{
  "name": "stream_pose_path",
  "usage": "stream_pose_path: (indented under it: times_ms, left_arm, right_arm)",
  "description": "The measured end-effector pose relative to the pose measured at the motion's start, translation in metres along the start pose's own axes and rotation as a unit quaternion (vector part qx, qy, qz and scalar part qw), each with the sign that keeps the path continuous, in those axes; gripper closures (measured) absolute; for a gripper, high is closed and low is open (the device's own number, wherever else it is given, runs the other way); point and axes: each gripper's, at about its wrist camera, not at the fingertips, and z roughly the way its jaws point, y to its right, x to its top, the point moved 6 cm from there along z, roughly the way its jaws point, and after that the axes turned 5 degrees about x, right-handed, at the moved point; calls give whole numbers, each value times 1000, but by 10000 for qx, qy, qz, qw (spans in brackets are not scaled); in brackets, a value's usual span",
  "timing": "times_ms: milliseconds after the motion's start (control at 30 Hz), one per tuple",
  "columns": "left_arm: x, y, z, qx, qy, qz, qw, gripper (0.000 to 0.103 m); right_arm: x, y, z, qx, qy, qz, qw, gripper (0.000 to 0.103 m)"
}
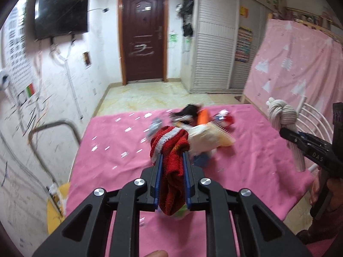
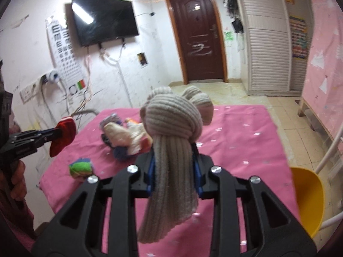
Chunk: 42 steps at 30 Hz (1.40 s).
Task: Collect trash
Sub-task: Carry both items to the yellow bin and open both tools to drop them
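Below, we see a pink cloth (image 2: 235, 141) before a brown door (image 2: 197, 34); left gripper (image 1: 172, 156) clamps a red sock (image 1: 171, 171) hanging lengthwise, right gripper (image 2: 174, 150) a knotted beige sock (image 2: 171, 150), knot forward

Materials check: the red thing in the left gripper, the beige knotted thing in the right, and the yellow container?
Red item, clamped in the left gripper: looks like knit fabric, fuzzy looped texture with a white ribbed band, probably a sock.
Beige item, clamped in the right gripper: ribbed knit, matte, tied in a knot.
Yellow container: likely plastic, smooth and evenly coloured; only partly in view.
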Motion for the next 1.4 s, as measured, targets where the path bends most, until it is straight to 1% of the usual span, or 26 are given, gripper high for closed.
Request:
stream_pose_path:
  times_ms: [133, 267, 367, 500, 600, 700, 767, 833, 867, 900, 1000, 1200, 1233, 1300, 1400]
  left_arm:
    - [23, 43, 5, -326, 42, 313, 9990, 94]
    - [45, 89, 12, -762, 70, 551, 9955, 94]
    - [55, 133, 19, -1171, 80, 833, 9896, 94]
    - [62, 194, 33, -1647, -72, 1150, 9796, 94]
    - [63, 231, 41, -1928, -208, 1224, 9733, 94]
    - [65, 269, 53, -2230, -429, 1263, 9656, 94]
    - [63, 292, 59, -2324, -557, 1300, 9623, 94]
    - [61, 310, 65, -2358, -652, 1356, 9601, 94]
    - [60, 317, 68, -2363, -698, 1383, 9592, 94]
    - [57, 329, 73, -2400, -777, 1419, 9572, 94]
    - [54, 352, 85, -2417, -917, 1466, 9548, 94]
    - [45, 394, 101, -2504, -1172, 1559, 9483, 93]
    - [42, 399, 103, -2479, -1196, 1585, 9482, 90]
    - [39, 408, 106, -2497, -1265, 1607, 9465, 79]
    - [35, 415, 105, -2486, -1248, 1675, 9458, 76]
  right_arm:
    - [1, 36, -18, -315, 138, 208, 9992, 76]
    - [-1, 72, -37, -700, 206, 370, 9967, 76]
    - [-6, 101, -51, -1026, 210, 465, 9934, 76]
    - [-12, 137, -64, -1352, 149, 600, 9889, 76]
    - [-17, 156, -71, -1507, 146, 652, 9863, 76]
    - [-22, 174, -70, -1629, 64, 732, 9839, 75]
    - [-28, 190, -68, -1680, -62, 801, 9825, 75]
    - [-36, 203, -63, -1736, -197, 887, 9806, 70]
    - [-39, 210, -62, -1770, -217, 960, 9793, 65]
    - [-40, 214, -63, -1766, -206, 1016, 9788, 61]
    - [-44, 227, -73, -1807, -85, 1207, 9761, 53]
    - [-42, 250, -107, -2007, 327, 1518, 9673, 53]
    - [-41, 251, -110, -2033, 366, 1543, 9662, 53]
    - [-40, 256, -117, -2084, 446, 1602, 9638, 53]
    - [-39, 257, -124, -2099, 524, 1640, 9624, 53]
